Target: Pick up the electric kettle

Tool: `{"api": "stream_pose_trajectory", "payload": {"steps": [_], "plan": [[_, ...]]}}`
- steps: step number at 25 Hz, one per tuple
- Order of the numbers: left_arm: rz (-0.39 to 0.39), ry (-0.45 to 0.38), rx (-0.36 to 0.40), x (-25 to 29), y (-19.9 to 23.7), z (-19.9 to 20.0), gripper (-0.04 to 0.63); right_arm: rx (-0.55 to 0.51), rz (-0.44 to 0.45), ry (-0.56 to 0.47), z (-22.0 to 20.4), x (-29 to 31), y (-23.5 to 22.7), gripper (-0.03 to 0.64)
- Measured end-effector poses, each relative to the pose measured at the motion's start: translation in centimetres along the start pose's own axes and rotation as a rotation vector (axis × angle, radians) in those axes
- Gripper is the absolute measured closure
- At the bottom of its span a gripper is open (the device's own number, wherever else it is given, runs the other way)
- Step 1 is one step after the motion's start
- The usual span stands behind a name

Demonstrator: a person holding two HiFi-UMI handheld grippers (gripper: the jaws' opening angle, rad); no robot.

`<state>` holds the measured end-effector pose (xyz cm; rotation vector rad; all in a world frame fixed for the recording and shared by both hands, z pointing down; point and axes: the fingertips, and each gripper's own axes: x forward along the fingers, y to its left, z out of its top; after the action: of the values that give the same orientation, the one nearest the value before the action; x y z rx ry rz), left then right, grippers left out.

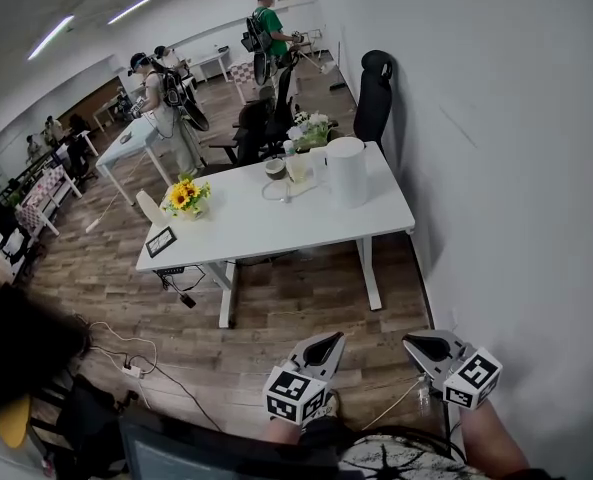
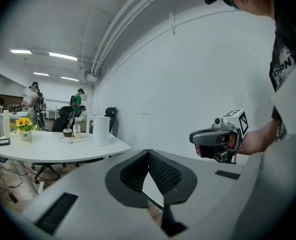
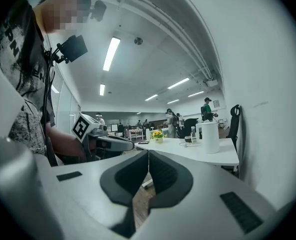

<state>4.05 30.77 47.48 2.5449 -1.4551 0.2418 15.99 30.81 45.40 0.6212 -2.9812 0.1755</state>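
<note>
Two empty tools clamped shut, left gripper (image 1: pixel 328 345) and right gripper (image 1: pixel 426 344), well apart from tall white cylindrical electric kettle (image 1: pixel 347 171), upright on white table (image 1: pixel 256 233), handle facing left.

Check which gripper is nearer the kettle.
Left, narrowly. The left gripper lines up almost straight with the kettle; the right gripper sits further to the side. Both are well short of the table.

White electric kettle (image 1: pixel 347 171) upright near table's far edge, apparently lidded.

Bright ceiling strip-lights, fisheye-warped edges
</note>
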Motion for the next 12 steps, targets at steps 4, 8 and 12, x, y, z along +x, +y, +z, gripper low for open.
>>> {"api": "stream_pose_trajectory", "payload": {"steps": [4, 8, 12], "plan": [[-0.020, -0.007, 0.018, 1.1, 2.4, 0.9, 0.586, -0.002, -0.017, 0.000, 0.5, 2.5, -1.2, 0.595], [-0.030, -0.017, 0.028, 2.2, 6.4, 2.1, 0.586, -0.003, -0.034, -0.011, 1.3, 5.9, -2.6, 0.595], [-0.050, -0.016, 0.034, 3.3, 10.1, 3.0, 0.586, 0.001, -0.058, -0.015, 1.8, 9.2, -3.9, 0.595]]}}
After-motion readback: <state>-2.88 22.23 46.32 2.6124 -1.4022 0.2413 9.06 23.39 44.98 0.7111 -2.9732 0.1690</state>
